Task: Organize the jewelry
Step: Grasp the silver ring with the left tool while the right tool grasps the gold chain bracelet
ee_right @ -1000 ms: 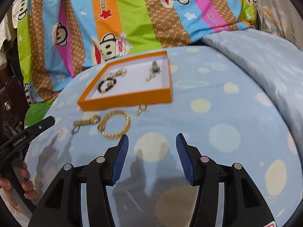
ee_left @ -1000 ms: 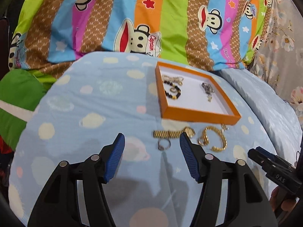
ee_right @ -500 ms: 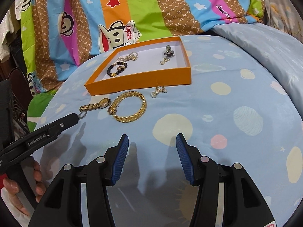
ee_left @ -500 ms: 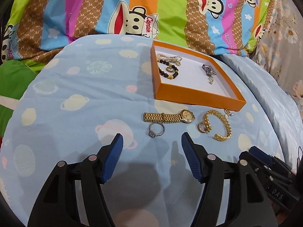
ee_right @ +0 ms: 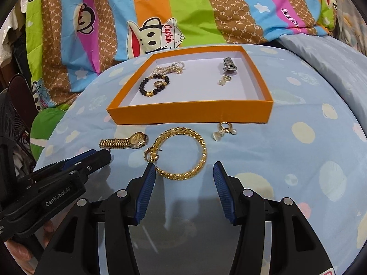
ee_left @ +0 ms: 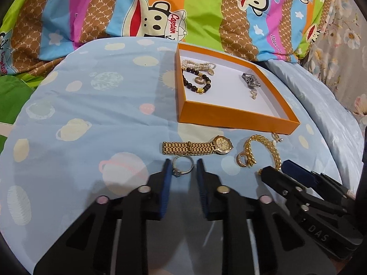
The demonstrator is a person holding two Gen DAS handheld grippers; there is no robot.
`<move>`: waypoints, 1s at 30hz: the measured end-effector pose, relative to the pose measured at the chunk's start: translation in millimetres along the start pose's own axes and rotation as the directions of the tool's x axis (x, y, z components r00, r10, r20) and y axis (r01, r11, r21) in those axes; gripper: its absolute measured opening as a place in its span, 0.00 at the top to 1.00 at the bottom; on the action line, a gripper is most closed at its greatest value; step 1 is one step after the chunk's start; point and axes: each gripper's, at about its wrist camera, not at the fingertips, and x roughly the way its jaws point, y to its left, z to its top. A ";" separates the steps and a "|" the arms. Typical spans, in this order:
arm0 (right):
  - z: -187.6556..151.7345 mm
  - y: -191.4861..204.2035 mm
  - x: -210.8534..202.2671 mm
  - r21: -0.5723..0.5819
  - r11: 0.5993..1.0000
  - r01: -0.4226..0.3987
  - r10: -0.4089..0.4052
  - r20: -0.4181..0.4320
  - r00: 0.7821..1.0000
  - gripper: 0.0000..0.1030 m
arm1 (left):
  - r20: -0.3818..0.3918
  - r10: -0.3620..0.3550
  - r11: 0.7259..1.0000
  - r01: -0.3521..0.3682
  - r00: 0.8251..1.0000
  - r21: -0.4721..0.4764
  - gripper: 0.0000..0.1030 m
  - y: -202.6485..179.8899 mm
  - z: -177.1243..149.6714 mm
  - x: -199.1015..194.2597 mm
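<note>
A planet-print blue sheet is backed by a monkey-striped quilt. One orange tray, one gold watch and one gold bracelet are seen. The left gripper has just been closing around a ring, contact unclear; the right gripper is held wide open, empty.

On the striped monkey bedspread behind the orange tray, I read "Captain" in red on a cartoon monkey's white cap; the same word shows on the cap from my right camera. To the right of the tray, slanted script on a blue stripe starts "Daul", the rest unclear. The brown stripes carry repeated "PF" monograms. My right gripper bears "DAS"; my left gripper bears "GenRobot.AI".
</note>
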 end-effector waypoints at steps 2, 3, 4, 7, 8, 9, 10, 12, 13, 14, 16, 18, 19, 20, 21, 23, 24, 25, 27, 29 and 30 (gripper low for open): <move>0.9 1.8 2.3 -0.006 1.000 0.006 -0.006 -0.005 1.000 0.49 | -0.001 -0.006 1.000 0.006 1.000 -0.002 0.88 0.1 0.0 0.2; 1.5 1.9 3.0 -0.007 1.000 0.009 -0.009 -0.006 1.000 0.51 | -0.001 -0.008 1.000 0.008 1.000 -0.004 0.88 0.3 0.2 0.2; 1.9 1.3 3.2 -0.006 1.000 0.011 -0.011 -0.006 1.000 0.55 | -0.001 -0.011 1.000 0.011 1.000 -0.005 0.88 0.3 0.3 0.2; 1.9 -2.3 2.6 0.010 1.000 0.011 -0.011 -0.004 1.000 0.67 | -0.002 -0.022 1.000 0.022 1.000 -0.009 0.92 0.4 -0.1 0.3; 1.7 -3.5 2.5 0.012 1.000 0.011 -0.011 -0.006 1.000 0.84 | -0.002 -0.025 1.000 0.025 1.000 -0.010 0.92 0.5 -0.3 0.1; 1.8 -4.5 2.9 0.015 1.000 0.014 -0.013 -0.010 1.000 0.91 | 0.000 -0.027 1.000 0.027 1.000 -0.010 0.92 0.4 -0.5 -0.4; 2.1 -6.2 3.5 0.023 1.000 0.003 -0.003 -0.014 1.000 1.00 | 0.001 -0.030 0.999 0.030 1.000 -0.010 0.92 0.3 -0.7 -0.8; 2.1 -8.7 3.1 0.034 0.999 -0.010 0.010 -0.013 1.000 1.00 | 0.002 -0.034 0.999 0.034 0.999 -0.008 0.92 -0.5 -1.1 -1.7; 1.7 -9.0 2.1 0.036 0.999 -0.014 0.014 -0.009 1.000 1.00 | 0.002 -0.036 0.999 0.036 0.999 -0.008 0.92 -0.6 -1.5 -2.0; 1.0 -9.4 0.5 0.037 0.999 -0.020 0.020 -0.006 1.000 1.00 | 0.005 -0.037 0.999 0.037 0.999 -0.009 0.92 -0.6 -2.1 -3.3; -0.4 -10.5 -2.4 0.035 0.999 -0.022 0.022 -0.003 1.000 0.98 | 0.009 -0.037 0.999 0.037 0.999 -0.009 0.91 -0.5 -3.1 -4.9; -0.8 -11.4 -4.6 0.034 0.999 -0.021 0.021 0.003 1.000 0.90 | 0.013 -0.041 0.999 0.041 0.999 -0.004 0.91 -1.6 -3.3 -5.9; 0.4 -10.5 -5.5 0.028 0.999 -0.024 0.024 0.008 1.000 0.80 | 0.018 -0.035 0.999 0.035 0.999 0.003 0.91 -3.1 -3.3 -6.7; 1.1 -9.3 -6.2 0.025 0.999 -0.023 0.022 0.015 1.000 0.65 | 0.021 -0.033 0.999 0.033 0.999 0.009 0.91 -4.0 -3.3 -6.8; 2.7 -7.8 -7.2 0.023 0.999 -0.022 0.022 0.026 0.999 0.58 | 0.021 -0.031 0.999 0.031 0.999 0.017 0.91 -5.4 -3.4 -6.9; 7.8 -2.4 -6.4 0.013 1.000 -0.028 0.027 0.039 0.999 0.43 | 0.017 -0.029 0.999 0.029 0.999 0.018 0.91 -5.7 -3.7 -6.1; 10.9 0.8 -4.2 0.004 1.000 -0.025 0.025 0.038 0.999 0.41 | 0.015 -0.030 0.999 0.029 0.999 0.013 0.91 -4.9 -3.7 -5.7; 14.2 3.9 -0.5 -0.009 1.000 -0.019 0.019 0.032 0.999 0.38 | 0.013 -0.030 1.000 0.030 0.999 0.008 0.91 -4.2 -3.7 -5.4; 18.9 10.6 10.2 -0.035 0.999 -0.006 0.006 0.004 1.000 0.37 | 0.009 -0.032 0.999 0.032 0.999 -0.001 0.91 -2.0 -3.3 -4.6; 21.2 15.5 19.8 -0.054 0.999 -0.001 0.000 -0.018 1.000 0.37 | 0.006 -0.034 0.999 0.034 0.999 -0.002 0.91 -1.6 -3.1 -3.9; 21.8 17.7 22.8 -0.063 0.998 0.007 -0.009 -0.024 1.000 0.37 | 0.004 -0.035 0.999 0.035 0.999 -0.002 0.91 -1.5 -3.3 -3.7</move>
